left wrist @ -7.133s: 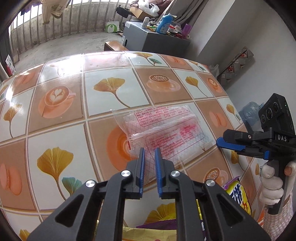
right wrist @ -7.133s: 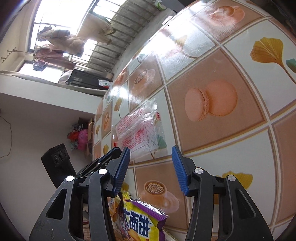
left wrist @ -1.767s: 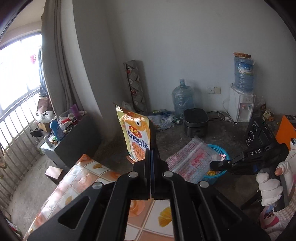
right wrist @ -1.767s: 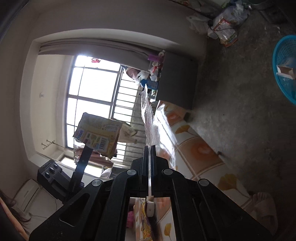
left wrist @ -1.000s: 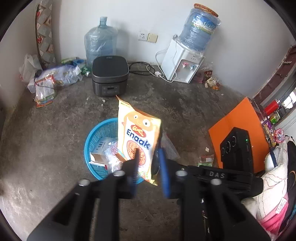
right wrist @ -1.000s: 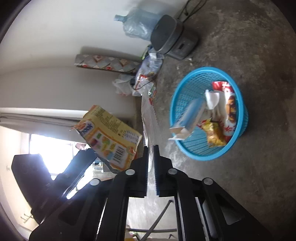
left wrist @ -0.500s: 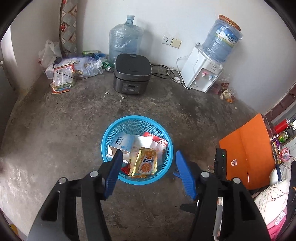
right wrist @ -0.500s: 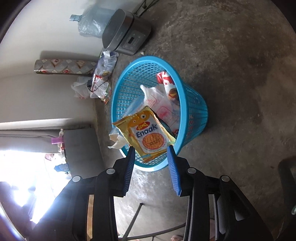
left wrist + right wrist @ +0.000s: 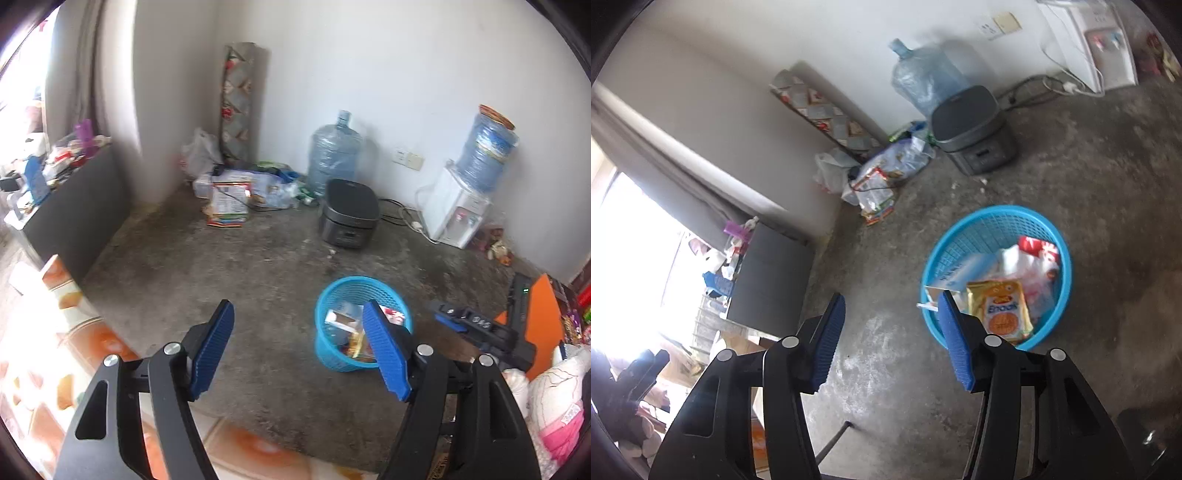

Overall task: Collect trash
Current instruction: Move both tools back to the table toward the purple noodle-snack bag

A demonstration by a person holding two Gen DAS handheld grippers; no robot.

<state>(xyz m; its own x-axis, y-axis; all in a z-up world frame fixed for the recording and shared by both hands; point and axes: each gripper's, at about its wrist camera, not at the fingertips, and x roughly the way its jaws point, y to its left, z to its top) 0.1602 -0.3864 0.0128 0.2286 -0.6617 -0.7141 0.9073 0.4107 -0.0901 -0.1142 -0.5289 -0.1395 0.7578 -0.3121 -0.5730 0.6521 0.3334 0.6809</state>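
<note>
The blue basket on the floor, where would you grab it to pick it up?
Best bet is the top rim of the blue basket, coming down from above. It stands upright on the concrete floor with its mouth open, and the bare far side of the rim is thin enough for a hand-held gripper to pinch. The snack bag and other trash crowd the near side, so avoid that.

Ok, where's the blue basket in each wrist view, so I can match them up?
Left wrist: the basket sits right of centre on the floor, partly behind the left gripper's right finger.
Right wrist: the basket sits right of centre, partly behind the right gripper's right finger.
Shared landmark: the dark cooker by the wall, beyond the basket in both.
</note>
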